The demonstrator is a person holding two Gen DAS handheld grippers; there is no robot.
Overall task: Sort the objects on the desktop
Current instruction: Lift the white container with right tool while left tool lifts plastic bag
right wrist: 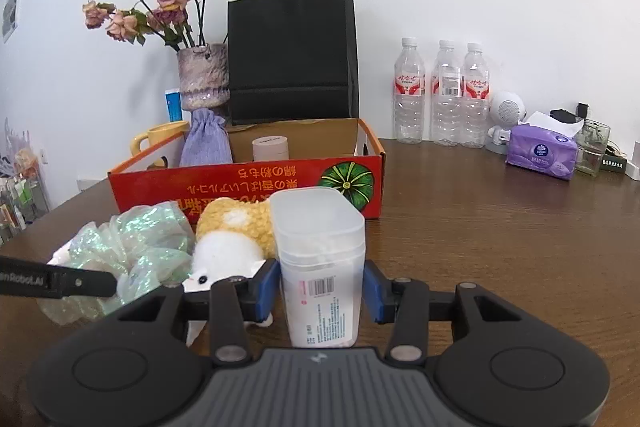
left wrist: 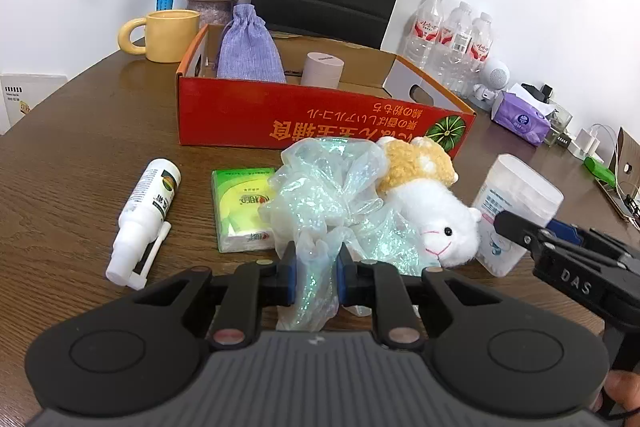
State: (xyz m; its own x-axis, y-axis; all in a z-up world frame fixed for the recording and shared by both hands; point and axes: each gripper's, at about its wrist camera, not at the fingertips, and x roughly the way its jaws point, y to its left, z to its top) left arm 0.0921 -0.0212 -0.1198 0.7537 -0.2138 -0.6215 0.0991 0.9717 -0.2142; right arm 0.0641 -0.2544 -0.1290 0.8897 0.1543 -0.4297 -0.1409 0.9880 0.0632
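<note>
Two grippers work at once. Left gripper pinches a shimmering plastic bag draped against a plush toy; lifting could drag the toy along. Right gripper straddles an upright translucent container, pads barely touching; a loose squeeze might tip it. Behind both waits the red box on the surface.

The iridescent plastic bag covers the right part of the green tissue pack and the plush sheep body. In the right view the translucent container hides the sheep's side — its label print too small to read. The flowers are cut off by the left view's top edge.
</note>
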